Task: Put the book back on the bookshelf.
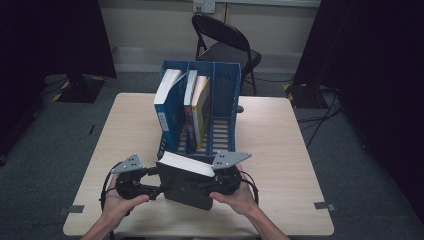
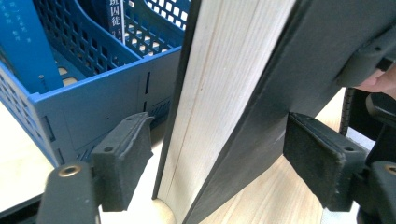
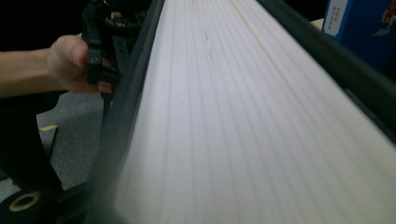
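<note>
A thick black book (image 1: 187,187) with pale page edges (image 2: 219,93) stands tilted at the table's front, one lower corner on the wood. My left gripper (image 1: 156,184) is at its left end, open: its near pad (image 2: 123,158) is clear of the pages, and the far pad (image 2: 322,163) sits at the cover. My right gripper (image 1: 209,186) is shut on the book's right end, with the page block (image 3: 261,116) very close in the right gripper view. The other hand and the left gripper (image 3: 100,42) show farther off in that view.
A blue slotted file rack (image 1: 222,125) stands just behind the book, holding a blue book (image 1: 167,107) and a yellow one (image 1: 201,107); its right slot is bare. Its front wall (image 2: 93,112) is close to my left jaw. A folding chair (image 1: 225,47) stands beyond the table (image 1: 280,150).
</note>
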### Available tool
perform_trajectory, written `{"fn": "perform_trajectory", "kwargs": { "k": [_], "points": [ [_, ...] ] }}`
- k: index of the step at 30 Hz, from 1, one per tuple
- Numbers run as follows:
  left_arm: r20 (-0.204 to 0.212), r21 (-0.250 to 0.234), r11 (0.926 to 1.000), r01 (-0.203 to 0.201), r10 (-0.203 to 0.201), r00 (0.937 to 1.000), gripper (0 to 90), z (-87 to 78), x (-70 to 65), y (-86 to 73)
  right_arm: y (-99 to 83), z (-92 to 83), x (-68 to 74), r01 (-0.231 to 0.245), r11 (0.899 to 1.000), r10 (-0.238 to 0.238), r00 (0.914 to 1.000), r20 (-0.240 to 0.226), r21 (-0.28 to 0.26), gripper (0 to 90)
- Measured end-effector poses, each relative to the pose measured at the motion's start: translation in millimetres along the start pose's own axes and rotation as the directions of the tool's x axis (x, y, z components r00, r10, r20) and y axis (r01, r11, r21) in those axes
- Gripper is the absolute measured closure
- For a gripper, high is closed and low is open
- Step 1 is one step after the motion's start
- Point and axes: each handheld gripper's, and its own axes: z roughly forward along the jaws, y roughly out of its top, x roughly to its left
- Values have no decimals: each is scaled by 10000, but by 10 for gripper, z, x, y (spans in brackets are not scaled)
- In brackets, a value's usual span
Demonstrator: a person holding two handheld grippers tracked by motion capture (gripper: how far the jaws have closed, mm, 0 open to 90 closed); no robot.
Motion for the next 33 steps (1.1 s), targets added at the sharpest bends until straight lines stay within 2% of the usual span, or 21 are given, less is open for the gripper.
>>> {"fn": "perform_trajectory", "kwargs": {
  "k": [4, 9, 10, 11, 13, 16, 17, 19, 20, 22, 23, 26, 28, 30, 32, 33],
  "points": [
    [-293, 31, 10000, 35, -34, 9996, 180, -25, -1, -8, -4, -30, 27, 145, 9998, -146, 9999, 68, 123, 501],
    [-625, -150, 9994, 318, -327, 9975, 153, -54, 4, 4, 4, -40, 45, 242, 9994, -246, 9996, 169, 249, 510],
    [-765, -180, 9996, 224, -237, 9968, 155, -49, -16, 9, 7, -48, 41, 251, 9993, -256, 9995, 168, 291, 512],
    [-836, -117, 9998, 175, -184, 9963, 158, -44, -35, 12, 6, -55, 36, 255, 9993, -260, 9995, 179, 286, 514],
    [-689, 15, 9999, 150, -148, 9975, 157, -40, -33, 2, -2, -76, 30, 193, 9994, -200, 9995, 253, 283, 516],
    [-976, 332, 9988, 362, -328, 9947, 157, -53, -31, -35, -17, -110, 34, 181, 9994, -191, 9992, 357, 281, 518],
    [-1044, 392, 9987, 322, -279, 9941, 157, -72, -25, -50, -25, -127, 33, 178, 9994, -188, 9991, 373, 284, 518],
    [-1105, 380, 9978, 545, -500, 9926, 157, -112, 1, -77, -41, -164, 31, 120, 9996, -131, 9990, 425, 267, 518],
    [-1213, 386, 9971, 656, -605, 9908, 156, -124, 18, -93, -51, -184, 29, 97, 9996, -109, 9989, 465, 270, 519],
    [-1533, 700, 9959, 579, -466, 9871, 156, -134, 59, -131, -70, -225, 24, 58, 9997, -71, 9985, 539, 244, 519],
    [-1705, 852, 9940, 689, -536, 9839, 156, -144, 93, -168, -80, -247, 24, 33, 9997, -47, 9983, 581, 240, 520],
    [-2088, 727, 9914, 1085, -912, 9737, 156, -175, 162, -254, -116, -317, 33, -17, 9998, 1, 9971, 755, 202, 520],
    [-2267, 790, 9906, 1113, -909, 9697, 156, -192, 191, -273, -141, -372, 32, -82, 9997, 65, 9966, 820, 208, 520],
    [-2478, 677, 9898, 1252, -1049, 9631, 157, -206, 221, -289, -161, -412, 23, -144, 9998, 129, 9960, 881, 160, 521],
    [-2847, 583, 9897, 1307, -1090, 9524, 156, -200, 246, -308, -178, -450, 15, -217, 9997, 202, 9950, 975, 142, 522],
    [-2946, 581, 9900, 1284, -1059, 9497, 157, -196, 252, -315, -190, -473, 8, -231, 9997, 217, 9943, 1046, 119, 523]
  ]
}}
